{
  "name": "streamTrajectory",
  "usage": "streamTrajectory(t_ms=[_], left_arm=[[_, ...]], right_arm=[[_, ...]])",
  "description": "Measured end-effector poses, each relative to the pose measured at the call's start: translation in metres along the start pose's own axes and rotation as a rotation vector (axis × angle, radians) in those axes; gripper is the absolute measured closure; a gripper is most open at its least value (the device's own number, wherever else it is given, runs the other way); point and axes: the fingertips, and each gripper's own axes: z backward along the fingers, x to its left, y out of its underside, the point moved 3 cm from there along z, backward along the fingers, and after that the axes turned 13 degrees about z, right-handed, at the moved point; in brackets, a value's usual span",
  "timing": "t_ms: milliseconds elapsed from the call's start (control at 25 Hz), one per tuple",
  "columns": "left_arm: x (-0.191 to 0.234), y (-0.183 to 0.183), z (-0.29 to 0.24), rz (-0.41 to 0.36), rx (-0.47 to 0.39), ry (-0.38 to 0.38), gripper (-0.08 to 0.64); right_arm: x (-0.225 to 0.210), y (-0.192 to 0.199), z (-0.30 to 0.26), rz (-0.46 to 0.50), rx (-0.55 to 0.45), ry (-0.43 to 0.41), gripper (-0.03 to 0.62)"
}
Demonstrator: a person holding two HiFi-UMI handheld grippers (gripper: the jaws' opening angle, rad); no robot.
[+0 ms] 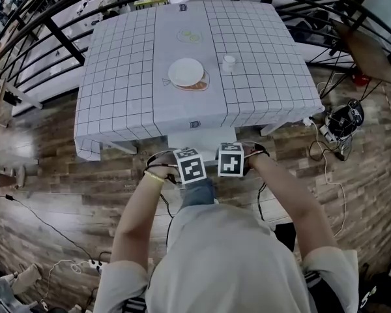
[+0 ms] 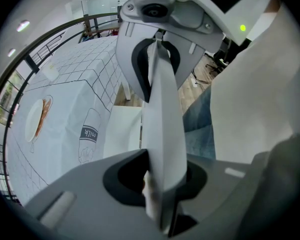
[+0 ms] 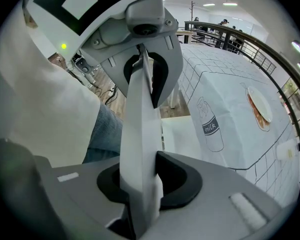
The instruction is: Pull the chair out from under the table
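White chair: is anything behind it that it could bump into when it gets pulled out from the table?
The person's own jeans-clad leg stands right behind the white chair's backrest, which the left gripper and right gripper clamp. Nothing else shows in its path.

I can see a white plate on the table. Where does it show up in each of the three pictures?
Head view: white plate in the upper centre.
Left gripper view: white plate at the far left, seen at a slant.
Right gripper view: white plate at the right, seen at a slant.
Shared landmark: the checked tablecloth under it, in all three.
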Motion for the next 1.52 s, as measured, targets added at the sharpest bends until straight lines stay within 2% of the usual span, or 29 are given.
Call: streamTrajectory(t_ms=[1520], left_arm=[[-0.102,0.024,-0.009,-0.007,-0.003,0.008,0.471]], right_arm=[[0.103,-0.018,-0.008,0.0,-0.002,-0.005,0.509]])
